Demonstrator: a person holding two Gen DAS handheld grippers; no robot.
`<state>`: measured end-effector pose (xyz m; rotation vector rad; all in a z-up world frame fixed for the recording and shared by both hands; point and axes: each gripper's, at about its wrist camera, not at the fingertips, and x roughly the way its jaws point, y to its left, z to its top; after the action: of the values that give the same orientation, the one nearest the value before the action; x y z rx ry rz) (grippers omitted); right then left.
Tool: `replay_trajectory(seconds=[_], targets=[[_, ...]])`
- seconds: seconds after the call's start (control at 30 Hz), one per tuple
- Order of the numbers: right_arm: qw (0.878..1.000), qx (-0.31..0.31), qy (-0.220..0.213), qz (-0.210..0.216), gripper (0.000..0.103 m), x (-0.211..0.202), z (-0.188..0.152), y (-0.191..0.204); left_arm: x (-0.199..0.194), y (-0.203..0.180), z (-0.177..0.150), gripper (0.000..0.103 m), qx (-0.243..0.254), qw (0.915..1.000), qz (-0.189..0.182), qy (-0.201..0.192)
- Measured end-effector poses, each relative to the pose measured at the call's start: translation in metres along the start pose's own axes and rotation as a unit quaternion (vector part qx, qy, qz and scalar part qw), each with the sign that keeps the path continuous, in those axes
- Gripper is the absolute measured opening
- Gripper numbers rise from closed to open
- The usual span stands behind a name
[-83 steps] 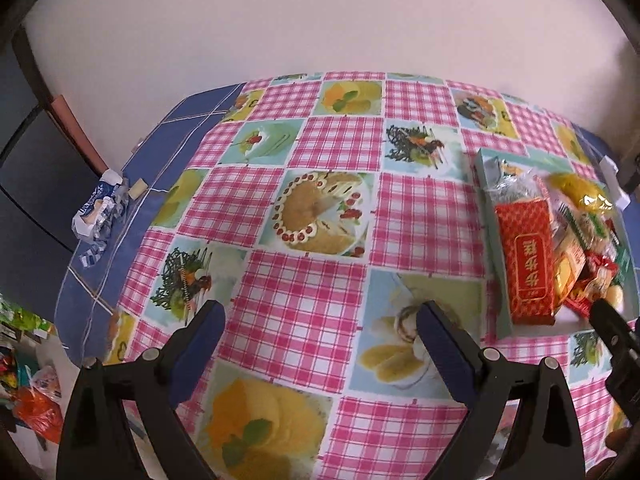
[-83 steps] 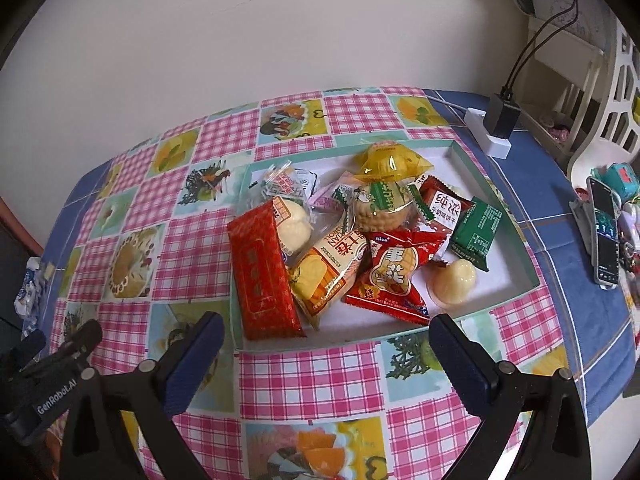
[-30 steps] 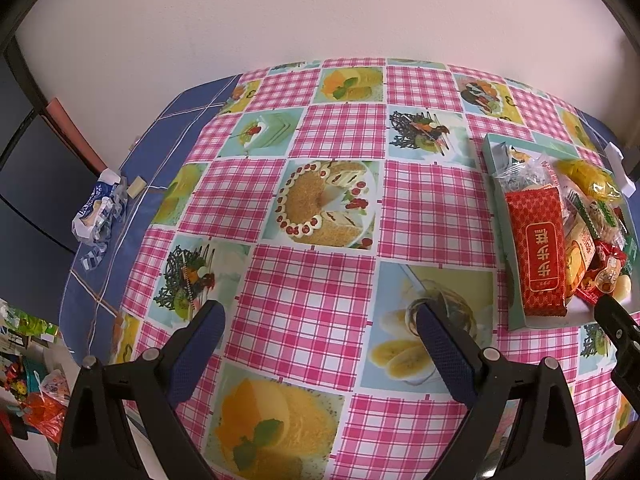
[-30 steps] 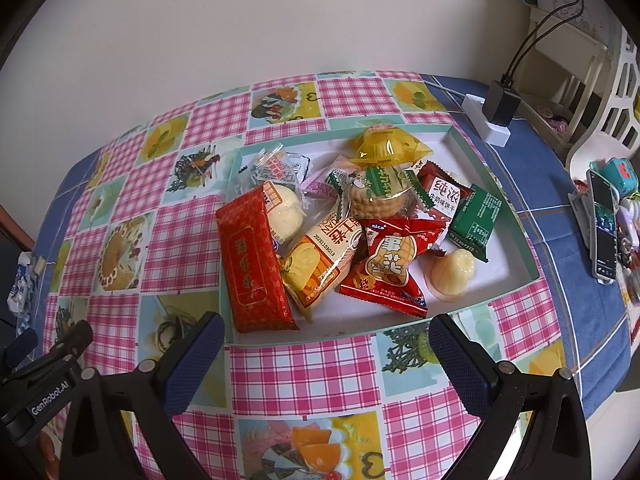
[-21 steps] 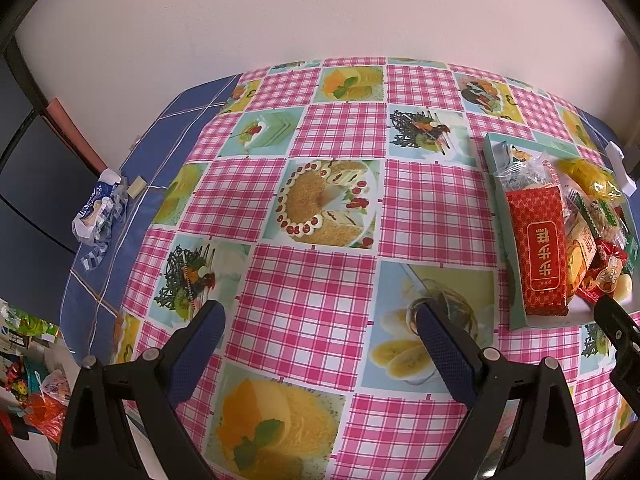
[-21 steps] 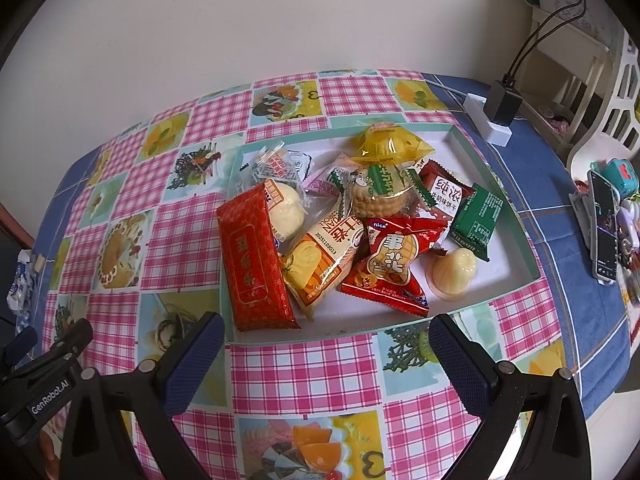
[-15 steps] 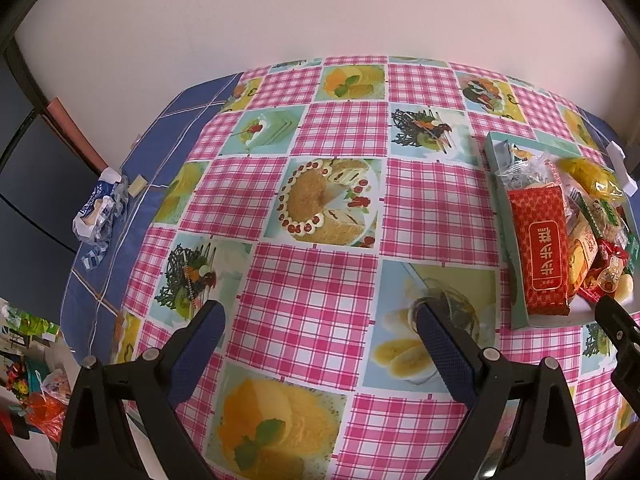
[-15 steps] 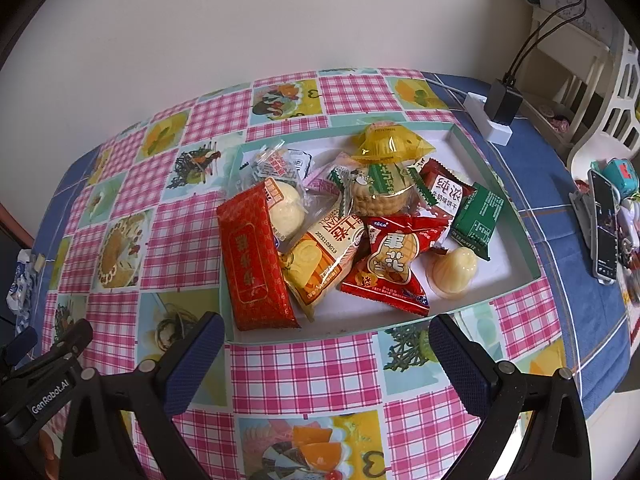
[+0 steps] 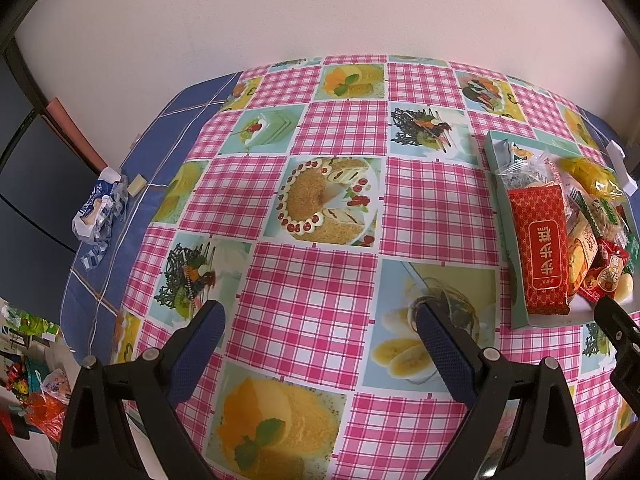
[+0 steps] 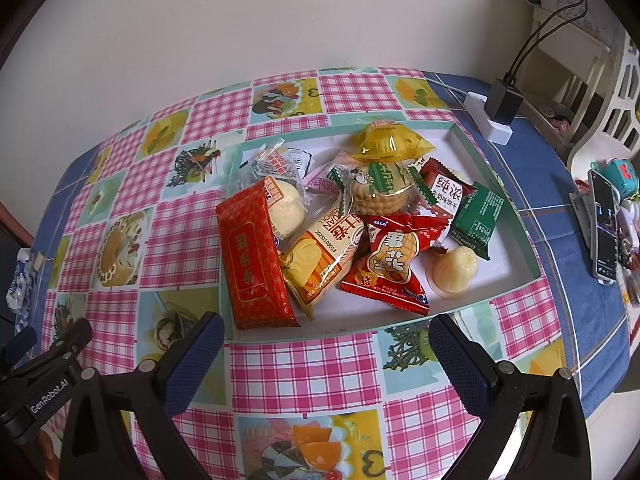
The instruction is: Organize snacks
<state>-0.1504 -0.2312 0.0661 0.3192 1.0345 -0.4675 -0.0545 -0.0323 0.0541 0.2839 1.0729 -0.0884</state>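
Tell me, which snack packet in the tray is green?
The small dark green packet at the tray's right side, beside the red biscuit packet; the others are red, yellow or clear.

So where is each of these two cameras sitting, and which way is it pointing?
Left wrist: rides on the left gripper, looking forward and down over the checked tablecloth; its own two open fingers show at the bottom, the other gripper's edge at right.
Right wrist: rides on the right gripper, facing the snack tray; its open fingers frame the tray's near edge, the left gripper at lower left.
Shared: the tray, the long red packet and the tablecloth.
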Motion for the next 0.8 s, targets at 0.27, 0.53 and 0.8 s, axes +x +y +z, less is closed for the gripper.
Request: replay_trajectory(seconds=[0.27, 0.53, 0.8], targets=[[1.0, 0.0, 0.0, 0.0, 0.103, 0.0003, -0.0001, 0.0004, 0.0005, 0.0003, -0.0003, 0.097, 0.001, 1.0, 0.0, 0.001], [1.0, -0.001, 0.001, 0.0, 0.103, 0.0004, -0.0003, 0.0002, 0.0019, 0.0004, 0.0, 0.097, 0.003, 1.0, -0.001, 0.002], [1.0, -0.002, 0.001, 0.0, 0.103, 0.0011, 0.0006, 0.0002, 0.0024, 0.0014, -0.0014, 0.097, 0.004, 1.0, -0.001, 0.002]])
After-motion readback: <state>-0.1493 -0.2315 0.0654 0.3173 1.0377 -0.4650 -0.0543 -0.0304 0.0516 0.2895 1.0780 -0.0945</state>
